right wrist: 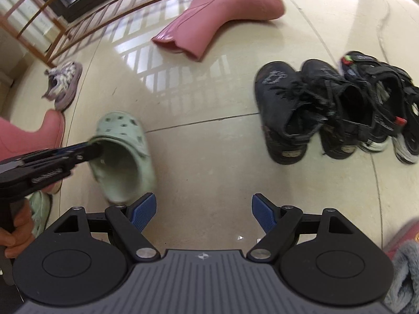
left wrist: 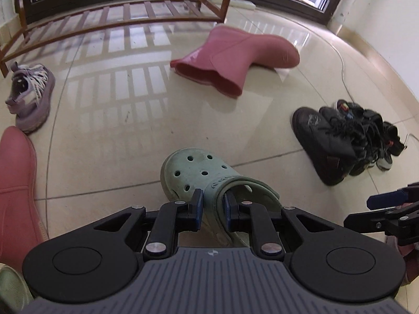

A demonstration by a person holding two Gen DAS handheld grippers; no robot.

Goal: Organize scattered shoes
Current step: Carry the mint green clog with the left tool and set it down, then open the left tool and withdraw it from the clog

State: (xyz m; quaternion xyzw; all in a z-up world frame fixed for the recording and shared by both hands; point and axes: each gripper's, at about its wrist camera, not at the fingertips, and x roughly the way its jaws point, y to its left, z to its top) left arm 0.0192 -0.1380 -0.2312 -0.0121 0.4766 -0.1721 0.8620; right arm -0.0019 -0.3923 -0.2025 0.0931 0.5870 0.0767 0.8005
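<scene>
Left tool (left wrist: 212,206) pinching side wall of green clog (left wrist: 199,175), right tool (right wrist: 204,212) spread wide above floor (right wrist: 209,157), black shoes (right wrist: 327,110) near, pink boot (left wrist: 235,55) lying on its side.

Two pink boots are counted: one lying on its side (left wrist: 235,57) and one at the left edge (left wrist: 15,183). Two green clogs are seen, one whole (left wrist: 199,175) and one partly visible at the corner (left wrist: 10,287). One purple sneaker (left wrist: 31,96) is present. Four black shoes are grouped together (right wrist: 337,107). One wooden rack (left wrist: 104,18) is counted.
</scene>
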